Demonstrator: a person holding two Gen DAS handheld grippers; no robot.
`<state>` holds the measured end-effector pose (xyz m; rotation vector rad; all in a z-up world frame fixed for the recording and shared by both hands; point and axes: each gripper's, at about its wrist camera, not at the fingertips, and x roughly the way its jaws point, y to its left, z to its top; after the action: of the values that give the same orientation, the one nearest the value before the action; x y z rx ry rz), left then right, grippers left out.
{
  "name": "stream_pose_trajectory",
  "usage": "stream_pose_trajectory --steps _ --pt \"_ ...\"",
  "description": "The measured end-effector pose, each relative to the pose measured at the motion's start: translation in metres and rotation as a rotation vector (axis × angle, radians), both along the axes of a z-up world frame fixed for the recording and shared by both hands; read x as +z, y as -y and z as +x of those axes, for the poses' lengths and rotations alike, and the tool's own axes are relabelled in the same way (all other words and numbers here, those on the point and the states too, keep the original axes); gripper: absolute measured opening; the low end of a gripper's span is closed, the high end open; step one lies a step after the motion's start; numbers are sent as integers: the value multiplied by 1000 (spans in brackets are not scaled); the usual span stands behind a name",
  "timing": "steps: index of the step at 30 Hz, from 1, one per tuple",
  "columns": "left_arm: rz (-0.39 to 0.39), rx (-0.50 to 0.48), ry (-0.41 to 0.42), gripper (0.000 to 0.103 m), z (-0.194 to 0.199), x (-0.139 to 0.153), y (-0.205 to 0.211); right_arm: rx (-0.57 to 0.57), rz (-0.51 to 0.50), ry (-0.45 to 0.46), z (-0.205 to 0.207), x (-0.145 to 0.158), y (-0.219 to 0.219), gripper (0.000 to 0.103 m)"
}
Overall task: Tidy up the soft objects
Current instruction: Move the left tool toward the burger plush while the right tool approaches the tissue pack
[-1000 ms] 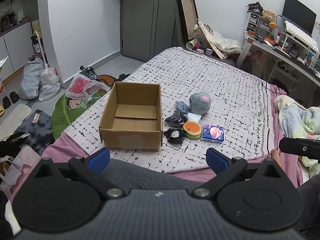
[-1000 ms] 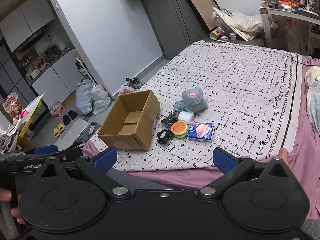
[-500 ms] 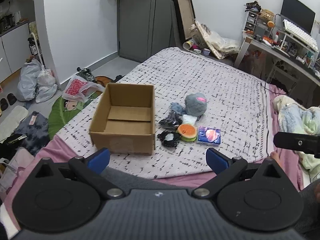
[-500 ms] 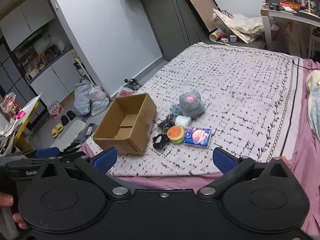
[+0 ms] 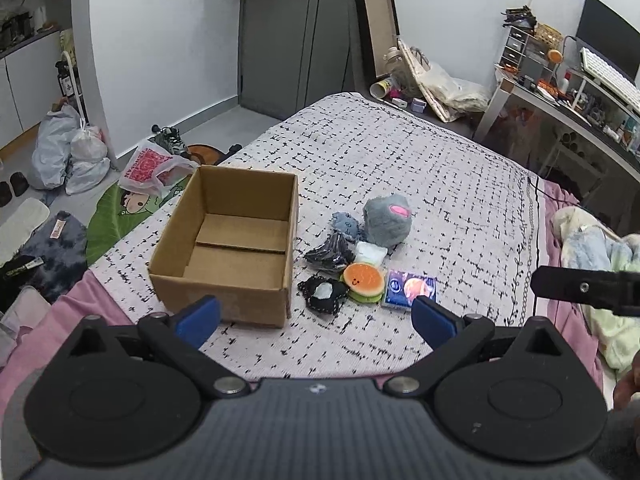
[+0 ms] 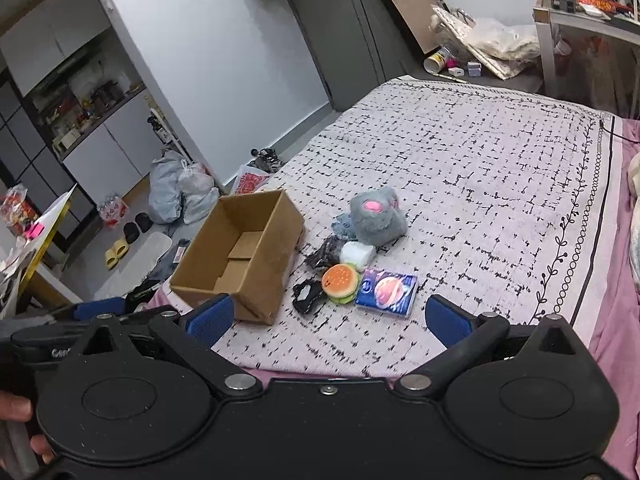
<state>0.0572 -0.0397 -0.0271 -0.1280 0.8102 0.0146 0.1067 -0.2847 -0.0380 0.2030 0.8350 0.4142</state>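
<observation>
- Nearest, at 6 o'clock in each wrist view: the left tongs (image 5: 316,316) and the right tongs (image 6: 328,320) both stand spread wide with nothing between their blue pads; neither touches anything on the bed.
- A little farther, at about 12 o'clock from the left tongs, the soft things lie bunched on the black-and-white patterned bedspread (image 5: 440,184): a black fabric pouch with a pale patch (image 5: 322,293), an orange-and-green burger-shaped squishy toy (image 5: 363,281), a flat blue printed tissue pack (image 5: 408,289), a small white padded packet (image 5: 370,253), a crumpled black cloth piece (image 5: 331,252), a small blue-grey plush (image 5: 346,224) and a round grey furry plush with a pink spot (image 5: 387,220).
- Risk, as I judge it: the pieces touch or overlap, so wide tongs closing on one could catch a neighbour too or push the pile apart; the flat tissue pack may slip out of a shallow pinch.
- At 10 o'clock of the pile sits the open brown cardboard box (image 5: 234,248), empty and near the bed's edge; a nudge against its light wall could shift it towards the floor.
- The right view shows the left tongs' handle and the holding hand (image 6: 16,432) at 8 o'clock, unseen in the left view.
- The left view shows the green leaf-print floor mat (image 5: 120,220) at 10 o'clock; the right view does not.
</observation>
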Motion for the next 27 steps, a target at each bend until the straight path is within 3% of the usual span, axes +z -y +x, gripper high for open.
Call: stream_pose_trajectory --steps 18,27 --pt "-67 94 -42 99 56 -20 13 -35 39 -95 63 -19 5 102" --pt "-153 152 -89 89 86 -44 19 -104 153 -204 84 -69 19 101"
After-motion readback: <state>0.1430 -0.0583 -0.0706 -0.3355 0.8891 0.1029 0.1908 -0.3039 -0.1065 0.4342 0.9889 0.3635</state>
